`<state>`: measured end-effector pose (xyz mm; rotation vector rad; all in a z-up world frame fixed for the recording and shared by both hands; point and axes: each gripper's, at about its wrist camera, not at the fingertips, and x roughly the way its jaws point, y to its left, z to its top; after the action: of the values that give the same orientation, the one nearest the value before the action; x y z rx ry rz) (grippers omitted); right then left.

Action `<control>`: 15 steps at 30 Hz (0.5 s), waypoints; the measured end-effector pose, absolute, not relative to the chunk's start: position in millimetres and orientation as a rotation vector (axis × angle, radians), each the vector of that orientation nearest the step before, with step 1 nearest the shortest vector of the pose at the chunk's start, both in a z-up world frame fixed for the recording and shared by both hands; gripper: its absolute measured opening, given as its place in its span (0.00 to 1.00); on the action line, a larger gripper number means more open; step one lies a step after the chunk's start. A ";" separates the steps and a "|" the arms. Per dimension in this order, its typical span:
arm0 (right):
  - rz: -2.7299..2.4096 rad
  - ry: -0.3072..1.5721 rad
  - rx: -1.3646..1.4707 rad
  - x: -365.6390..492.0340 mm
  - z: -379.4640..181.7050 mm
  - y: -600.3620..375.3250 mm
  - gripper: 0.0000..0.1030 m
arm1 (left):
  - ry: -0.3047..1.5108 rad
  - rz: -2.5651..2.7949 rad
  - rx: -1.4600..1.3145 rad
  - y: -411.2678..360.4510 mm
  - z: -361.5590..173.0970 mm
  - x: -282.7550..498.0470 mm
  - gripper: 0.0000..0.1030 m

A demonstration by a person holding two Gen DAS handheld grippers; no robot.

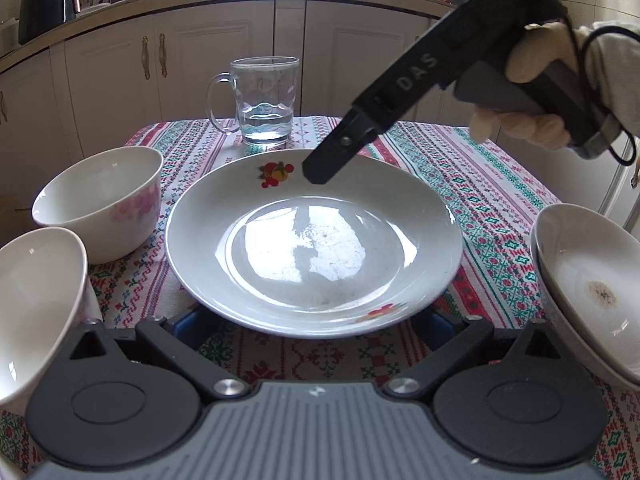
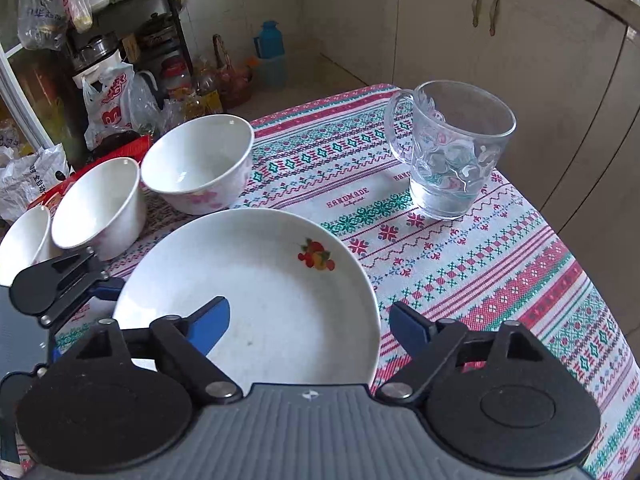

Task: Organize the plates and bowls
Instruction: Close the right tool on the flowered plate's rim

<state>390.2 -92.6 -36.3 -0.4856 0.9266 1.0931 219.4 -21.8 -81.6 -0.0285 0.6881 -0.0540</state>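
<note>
A white plate with fruit prints [image 1: 314, 240] lies on the patterned tablecloth; it also shows in the right wrist view [image 2: 256, 288]. My left gripper [image 1: 312, 328] is open, its blue fingers low on either side of the plate's near rim and mostly hidden under it. My right gripper [image 2: 308, 330] is open above the plate's right rim, one finger over the plate, the other over the cloth; its body [image 1: 400, 80] hangs above the plate's far edge. Two white bowls [image 1: 100, 200] [image 1: 36, 308] stand left of the plate. A stained dish [image 1: 588, 288] is at right.
A glass mug with a little water [image 1: 266, 100] stands behind the plate, also in the right wrist view [image 2: 452, 156]. A third small bowl [image 2: 24, 240] sits at the far left. White kitchen cabinets [image 1: 200, 60] lie beyond the table. Bags and clutter [image 2: 108, 100] crowd the floor at left.
</note>
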 end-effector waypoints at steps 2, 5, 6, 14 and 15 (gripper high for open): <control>1.096 0.943 -0.468 397.6 -40.2 -90.3 0.85 | 0.688 -0.054 -0.028 -21.6 -81.7 219.6 0.97; 1.102 0.968 -0.451 407.3 -46.5 -87.3 0.80 | 0.688 -0.054 -0.029 -21.3 -81.7 219.3 0.97; 1.105 0.979 -0.445 410.7 -48.8 -86.3 0.79 | 0.688 -0.055 -0.029 -21.4 -81.6 219.3 0.97; 1.165 1.074 -0.345 433.1 -59.8 -84.6 0.76 | 0.688 -0.057 -0.030 -21.4 -81.6 218.9 0.97; 1.173 1.088 -0.337 435.3 -61.2 -84.3 0.76 | 0.689 -0.057 -0.030 -21.4 -81.6 219.0 0.97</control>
<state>435.3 -84.3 -61.2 -0.3366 1.0879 1.1728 219.0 -21.4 -81.6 -0.0296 0.6887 -0.0574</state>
